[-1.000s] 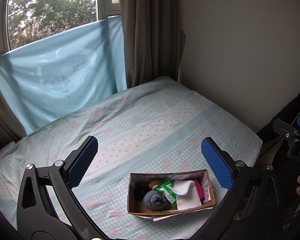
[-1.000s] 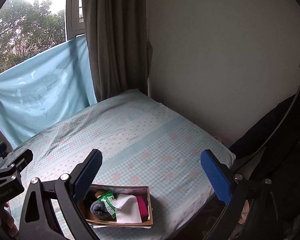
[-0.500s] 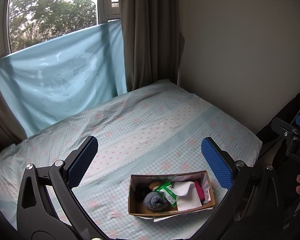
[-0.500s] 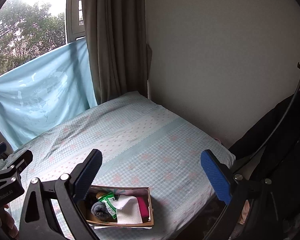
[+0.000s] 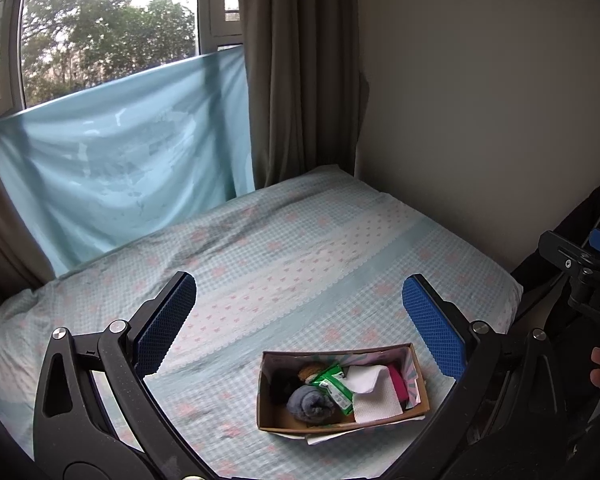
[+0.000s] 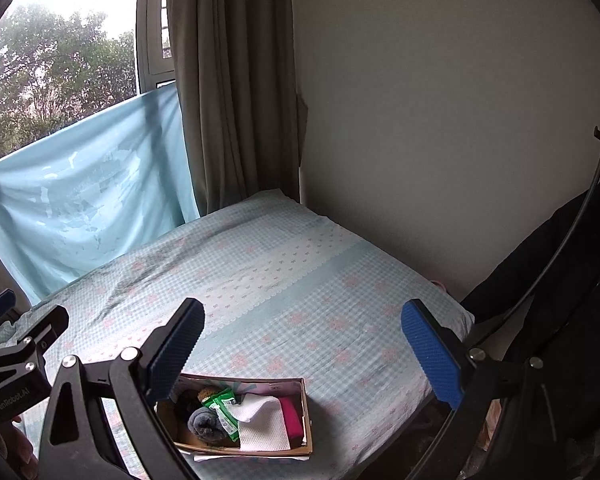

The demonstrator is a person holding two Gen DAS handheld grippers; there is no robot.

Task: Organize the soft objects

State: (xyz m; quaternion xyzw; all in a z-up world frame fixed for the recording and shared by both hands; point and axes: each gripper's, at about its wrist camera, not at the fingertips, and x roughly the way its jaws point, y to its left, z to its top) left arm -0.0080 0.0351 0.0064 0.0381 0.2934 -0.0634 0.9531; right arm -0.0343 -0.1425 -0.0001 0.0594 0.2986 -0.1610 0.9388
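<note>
A checked pale-blue bed (image 5: 284, 248) fills the corner by a curtained window (image 5: 108, 40). My left jaws (image 5: 300, 312) and right jaws (image 6: 304, 340) gape wide, empty, above the cardboard box (image 5: 340, 424) of soft things near the bed's edge. Only my right view shows a dark jacket (image 6: 572, 280)

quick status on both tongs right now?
Left tongs: open, holding nothing, above the bed.
Right tongs: open, holding nothing, above the bed.
</note>
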